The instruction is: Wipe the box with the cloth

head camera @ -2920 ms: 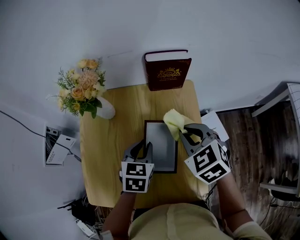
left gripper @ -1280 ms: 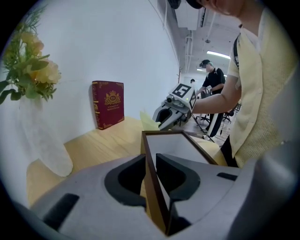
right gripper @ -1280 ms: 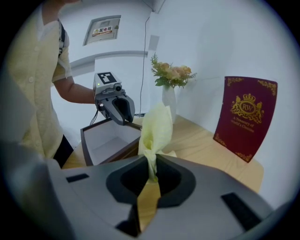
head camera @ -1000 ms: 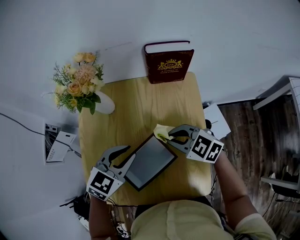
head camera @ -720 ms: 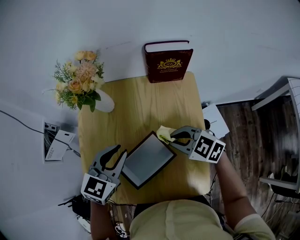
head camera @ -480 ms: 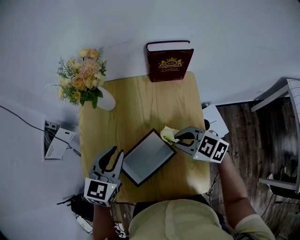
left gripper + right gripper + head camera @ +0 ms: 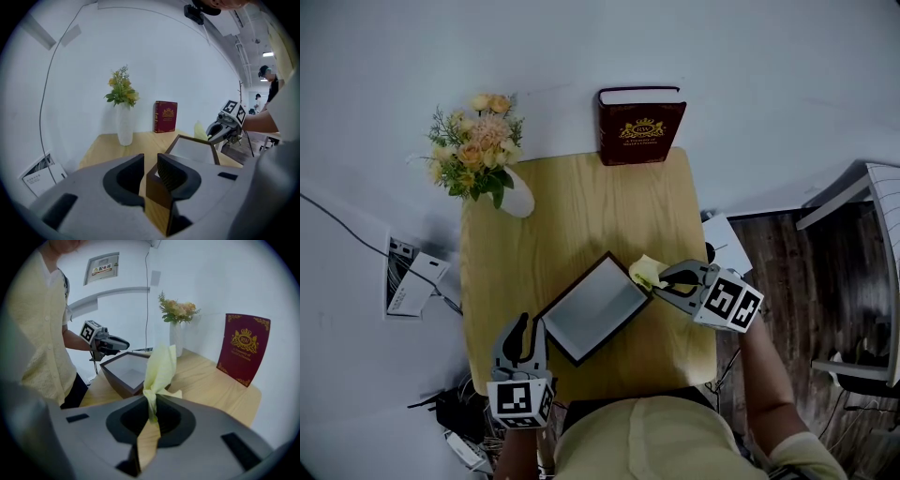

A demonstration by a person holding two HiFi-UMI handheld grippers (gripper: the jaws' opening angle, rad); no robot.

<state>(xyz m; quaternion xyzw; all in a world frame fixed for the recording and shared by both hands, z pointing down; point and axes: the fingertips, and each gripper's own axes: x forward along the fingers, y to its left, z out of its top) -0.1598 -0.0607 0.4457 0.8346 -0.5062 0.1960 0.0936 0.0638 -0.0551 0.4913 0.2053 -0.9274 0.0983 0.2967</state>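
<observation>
Fingers [image 7: 172, 172] of your left gripper [image 7: 523, 328] stand narrow, pinching the near corner of the box [image 7: 592, 307], which lies askew on the table [image 7: 581, 206]. Your right gripper [image 7: 664, 283] clamps the yellow cloth [image 7: 645, 272] at the box's right corner.

You're working in soft, dimmish light — the head view is darkening at its corners, and both gripper views are bending inside black round rims.
</observation>
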